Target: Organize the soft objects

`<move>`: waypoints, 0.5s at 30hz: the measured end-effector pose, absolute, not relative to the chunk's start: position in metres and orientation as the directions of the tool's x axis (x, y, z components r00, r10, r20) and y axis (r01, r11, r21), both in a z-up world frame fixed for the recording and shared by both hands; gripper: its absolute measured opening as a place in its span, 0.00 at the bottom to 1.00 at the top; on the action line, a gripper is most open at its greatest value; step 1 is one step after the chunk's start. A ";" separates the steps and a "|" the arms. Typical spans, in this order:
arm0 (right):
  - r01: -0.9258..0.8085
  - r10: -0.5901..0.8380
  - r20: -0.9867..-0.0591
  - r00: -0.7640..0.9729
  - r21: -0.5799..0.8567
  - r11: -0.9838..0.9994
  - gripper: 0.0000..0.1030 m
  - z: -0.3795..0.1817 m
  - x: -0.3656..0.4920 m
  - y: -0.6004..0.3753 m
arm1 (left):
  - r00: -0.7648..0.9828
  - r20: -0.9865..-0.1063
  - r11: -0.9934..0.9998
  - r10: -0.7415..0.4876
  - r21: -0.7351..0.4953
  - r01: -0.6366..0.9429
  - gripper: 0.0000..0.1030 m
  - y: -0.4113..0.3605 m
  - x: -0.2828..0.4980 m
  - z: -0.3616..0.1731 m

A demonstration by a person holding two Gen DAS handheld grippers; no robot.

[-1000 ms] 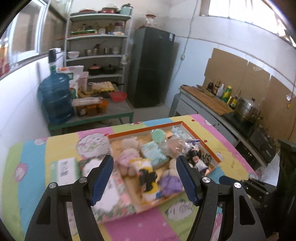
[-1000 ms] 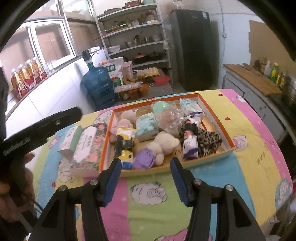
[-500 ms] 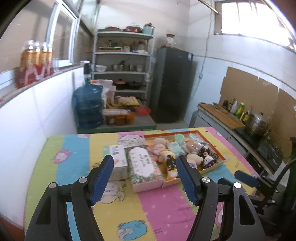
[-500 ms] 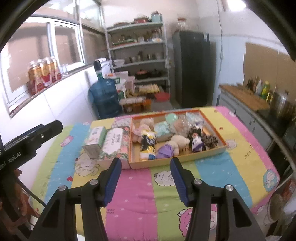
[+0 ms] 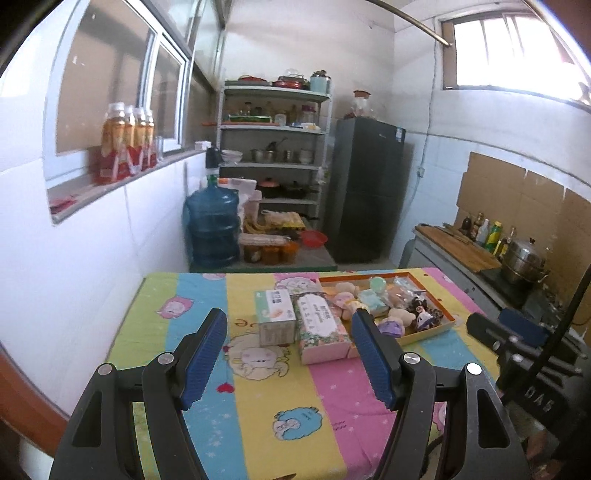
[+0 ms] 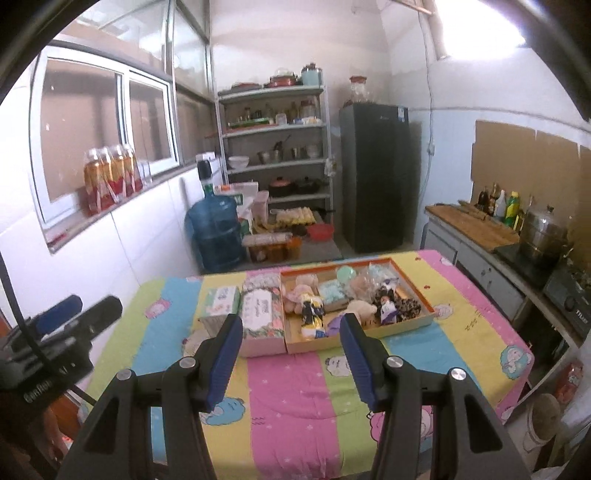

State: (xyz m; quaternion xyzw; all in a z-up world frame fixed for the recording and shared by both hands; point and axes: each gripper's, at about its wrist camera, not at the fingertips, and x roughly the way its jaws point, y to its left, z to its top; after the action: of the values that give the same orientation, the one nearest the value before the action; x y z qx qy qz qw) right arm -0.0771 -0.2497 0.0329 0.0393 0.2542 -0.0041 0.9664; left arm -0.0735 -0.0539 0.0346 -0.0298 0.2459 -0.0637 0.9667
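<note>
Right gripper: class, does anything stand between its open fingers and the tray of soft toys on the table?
Nothing visible does. The right gripper is open and held back from the table; only bare striped cloth lies before the tray. The floral tissue box sits against the tray's left side, not in the path.

1. Daylight only. The high window point(image 5: 513, 51) on the right is blown out to white in the left wrist view; the right wrist view has a matching glare patch point(image 6: 491, 26) at top right.
2. Room evenly bright, shadows soft.
3. Heavy fisheye: walls bow, corners vignette black.
4. Mild softness throughout; bottles on the sill point(image 5: 125, 142) are smeared.
</note>
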 end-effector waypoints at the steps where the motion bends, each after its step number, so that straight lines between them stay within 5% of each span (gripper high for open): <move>1: 0.030 0.007 -0.487 0.873 0.068 0.997 0.53 0.036 -0.080 -0.248 | 0.872 -0.471 0.991 -0.131 -0.086 0.103 0.70 -0.053 -0.077 0.037; 15: 0.035 0.007 -0.485 0.875 0.078 0.996 0.53 0.043 -0.108 -0.241 | 0.870 -0.473 0.990 -0.140 -0.070 0.121 0.70 -0.053 -0.101 0.044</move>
State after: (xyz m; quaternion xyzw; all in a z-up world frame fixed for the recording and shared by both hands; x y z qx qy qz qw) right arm -0.1077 -0.2409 0.0428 0.0424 0.2503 -0.0072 0.9672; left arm -0.1009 -0.0532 0.0441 -0.0192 0.2460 -0.0674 0.9667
